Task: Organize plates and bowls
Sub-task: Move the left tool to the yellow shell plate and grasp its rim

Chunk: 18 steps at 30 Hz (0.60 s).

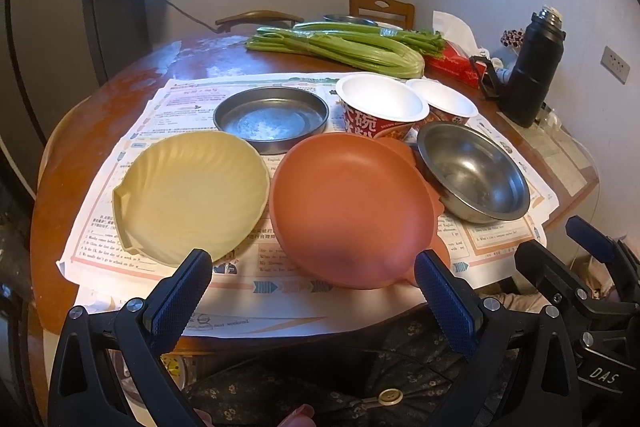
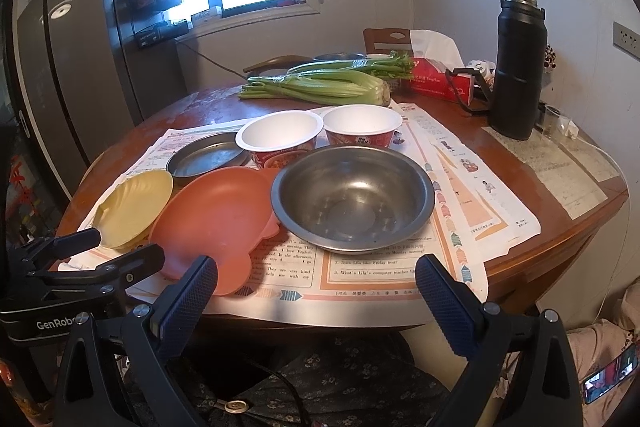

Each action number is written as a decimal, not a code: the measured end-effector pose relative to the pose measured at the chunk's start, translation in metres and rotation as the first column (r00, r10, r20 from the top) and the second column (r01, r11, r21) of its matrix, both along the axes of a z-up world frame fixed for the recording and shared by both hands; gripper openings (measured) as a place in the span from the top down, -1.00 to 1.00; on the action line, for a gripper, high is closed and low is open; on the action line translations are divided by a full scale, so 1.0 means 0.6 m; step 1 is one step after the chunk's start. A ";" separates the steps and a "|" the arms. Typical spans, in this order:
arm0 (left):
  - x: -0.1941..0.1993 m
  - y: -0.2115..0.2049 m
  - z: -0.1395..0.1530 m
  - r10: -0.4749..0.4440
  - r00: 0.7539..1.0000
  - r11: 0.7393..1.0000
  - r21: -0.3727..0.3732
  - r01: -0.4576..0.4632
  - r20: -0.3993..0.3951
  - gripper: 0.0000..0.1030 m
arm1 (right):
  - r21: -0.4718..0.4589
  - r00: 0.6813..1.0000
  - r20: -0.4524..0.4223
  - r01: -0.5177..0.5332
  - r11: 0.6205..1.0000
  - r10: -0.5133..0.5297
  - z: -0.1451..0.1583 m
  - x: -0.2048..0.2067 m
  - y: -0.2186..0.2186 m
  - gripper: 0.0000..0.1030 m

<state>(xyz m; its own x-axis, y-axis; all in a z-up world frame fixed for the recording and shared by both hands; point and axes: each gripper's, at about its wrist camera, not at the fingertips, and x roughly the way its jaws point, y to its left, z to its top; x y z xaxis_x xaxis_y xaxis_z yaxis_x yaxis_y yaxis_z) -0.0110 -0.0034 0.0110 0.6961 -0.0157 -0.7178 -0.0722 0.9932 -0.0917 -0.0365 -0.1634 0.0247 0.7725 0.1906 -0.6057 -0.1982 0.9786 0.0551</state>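
On the paper-covered round table lie a yellow shell-shaped plate [image 1: 192, 199] [image 2: 132, 209], an orange plate [image 1: 352, 211] [image 2: 216, 219], a flat steel dish [image 1: 272, 117] [image 2: 210, 157], a steel bowl [image 1: 474, 173] [image 2: 352, 197] and two white paper noodle bowls [image 1: 380, 107] [image 1: 444, 103] [image 2: 280, 137] [image 2: 362, 125]. My left gripper [image 1: 314, 291] is open and empty at the table's near edge, in front of the yellow and orange plates. My right gripper [image 2: 316, 291] is open and empty in front of the steel bowl. The left gripper also shows at the left of the right wrist view [image 2: 124, 247].
Celery bunches [image 1: 340, 43] [image 2: 320, 85], a red tissue box [image 1: 456, 61] [image 2: 436, 81] and a black thermos [image 1: 528, 67] [image 2: 518, 67] stand at the back. Chairs stand behind the table. A fridge [image 2: 60, 87] stands at the left. The right gripper shows at the right edge [image 1: 580, 255].
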 end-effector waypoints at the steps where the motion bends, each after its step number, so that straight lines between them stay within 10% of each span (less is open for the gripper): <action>1: -0.002 0.004 0.001 0.002 1.000 1.000 -0.003 -0.002 0.004 -0.97 | -0.006 1.000 0.007 -0.001 1.000 0.001 0.002 -0.001 0.003 -0.95; 18: -0.042 0.192 0.006 0.268 0.963 0.960 -0.099 -0.263 0.042 -0.97 | -0.029 0.985 0.004 -0.174 0.984 0.174 0.050 0.040 0.119 -0.93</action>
